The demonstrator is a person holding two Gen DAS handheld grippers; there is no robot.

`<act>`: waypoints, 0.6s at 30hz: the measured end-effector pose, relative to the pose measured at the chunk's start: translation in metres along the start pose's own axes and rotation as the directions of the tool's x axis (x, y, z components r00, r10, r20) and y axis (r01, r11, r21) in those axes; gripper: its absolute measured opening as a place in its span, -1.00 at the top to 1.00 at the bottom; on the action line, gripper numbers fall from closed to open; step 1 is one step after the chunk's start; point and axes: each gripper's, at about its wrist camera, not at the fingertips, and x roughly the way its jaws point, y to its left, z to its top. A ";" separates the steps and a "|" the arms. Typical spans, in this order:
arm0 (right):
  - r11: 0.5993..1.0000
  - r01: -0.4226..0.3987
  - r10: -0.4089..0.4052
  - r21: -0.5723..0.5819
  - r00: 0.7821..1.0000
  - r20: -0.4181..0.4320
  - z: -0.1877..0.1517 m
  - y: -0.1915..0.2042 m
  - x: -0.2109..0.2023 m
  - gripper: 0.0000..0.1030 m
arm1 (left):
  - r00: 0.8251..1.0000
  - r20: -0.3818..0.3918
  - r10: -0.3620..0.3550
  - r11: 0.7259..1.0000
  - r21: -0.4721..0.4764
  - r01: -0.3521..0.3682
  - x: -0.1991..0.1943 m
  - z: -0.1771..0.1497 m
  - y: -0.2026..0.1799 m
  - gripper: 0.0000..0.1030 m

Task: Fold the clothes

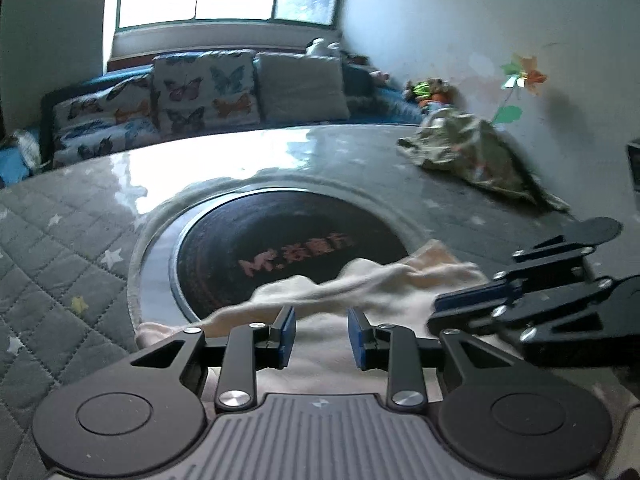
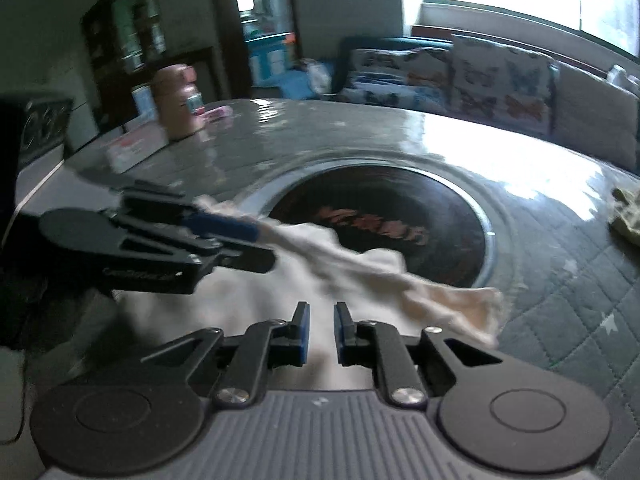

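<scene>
A cream garment (image 1: 360, 280) lies bunched at the near edge of the round table, partly over the dark centre disc (image 1: 280, 240). My left gripper (image 1: 321, 334) hovers just above it with its jaws apart and nothing between them. In the right wrist view the same garment (image 2: 360, 264) spreads below my right gripper (image 2: 321, 330), whose jaws stand a little apart and empty. The left gripper shows in the right wrist view (image 2: 224, 228) beside a fold of the cloth. The right gripper shows at the right of the left wrist view (image 1: 480, 300). A camouflage garment (image 1: 472, 156) lies crumpled at the table's far right.
The table wears a grey quilted cover with stars (image 1: 60, 248). A sofa with butterfly cushions (image 1: 200, 92) stands behind it under a window. A pink bottle (image 2: 176, 100) and small items stand at the table's far left in the right wrist view.
</scene>
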 end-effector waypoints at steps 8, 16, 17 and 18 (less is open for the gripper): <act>0.998 -0.032 0.032 -0.053 0.999 -0.015 -0.021 0.032 -0.004 0.76 | 0.999 -0.030 -0.021 0.999 0.031 0.022 -0.021 -0.030 -0.017 0.38; 0.999 -0.021 0.021 -0.024 1.000 0.009 -0.036 0.030 -0.011 0.74 | 1.000 -0.031 0.002 1.000 -0.016 -0.003 -0.023 -0.042 -0.011 0.38; 1.000 -0.014 0.015 -0.024 1.000 0.012 -0.038 0.028 -0.015 0.72 | 1.000 -0.031 0.007 1.000 -0.021 -0.008 -0.025 -0.044 -0.009 0.38; 1.000 0.001 -0.001 -0.024 1.000 0.010 -0.040 0.026 -0.018 0.71 | 1.000 -0.030 0.006 1.000 -0.029 -0.007 -0.025 -0.046 -0.007 0.38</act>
